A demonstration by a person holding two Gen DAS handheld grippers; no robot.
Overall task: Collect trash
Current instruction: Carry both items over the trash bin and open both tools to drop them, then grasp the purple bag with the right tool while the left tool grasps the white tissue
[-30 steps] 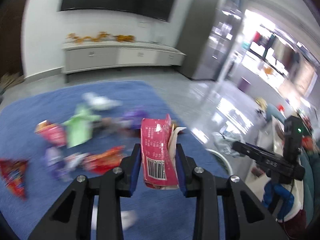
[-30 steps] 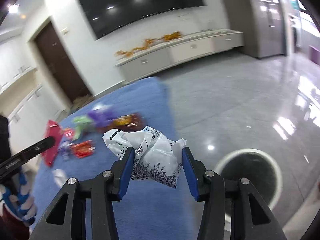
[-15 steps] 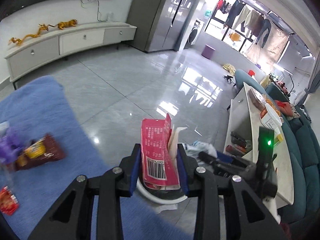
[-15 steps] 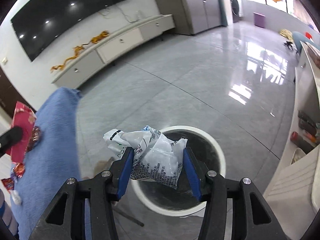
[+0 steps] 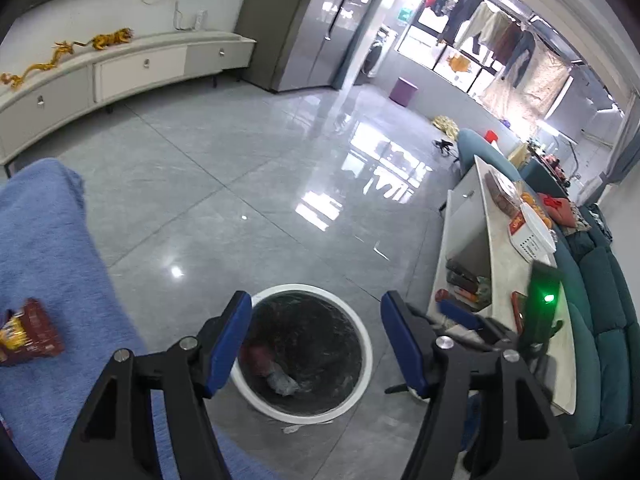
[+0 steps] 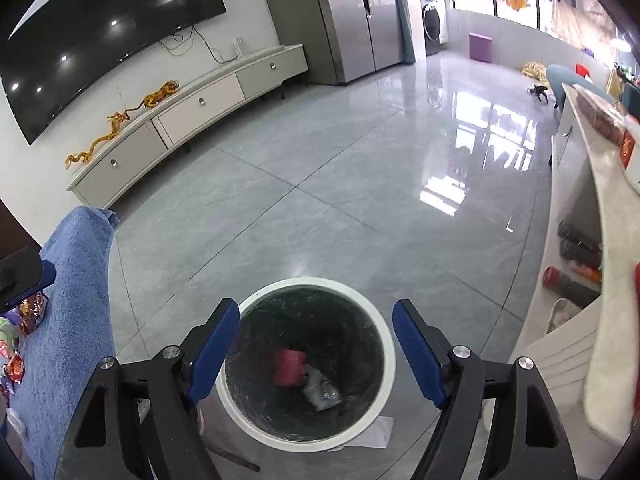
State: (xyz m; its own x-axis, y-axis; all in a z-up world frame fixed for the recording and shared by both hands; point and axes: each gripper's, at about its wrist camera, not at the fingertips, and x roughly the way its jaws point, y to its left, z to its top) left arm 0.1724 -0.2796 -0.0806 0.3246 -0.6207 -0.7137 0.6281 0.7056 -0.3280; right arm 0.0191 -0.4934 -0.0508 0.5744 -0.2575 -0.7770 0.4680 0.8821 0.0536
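Observation:
A round white-rimmed trash bin with a black liner stands on the grey tile floor. Inside it lie a pink wrapper and a crumpled white-grey wrapper. My left gripper is open and empty, held above the bin. My right gripper is open and empty, also above the bin's mouth. A brown snack packet lies on the blue rug. More wrappers lie on the rug at the left edge of the right wrist view.
A white side table with items and a teal sofa stand to the right of the bin. A low white TV cabinet runs along the far wall. A scrap of paper lies by the bin's base.
Both grippers opened over the bin. The pink wrapper left my left gripper and the white wrapper left my right gripper; both now lie inside the bin.

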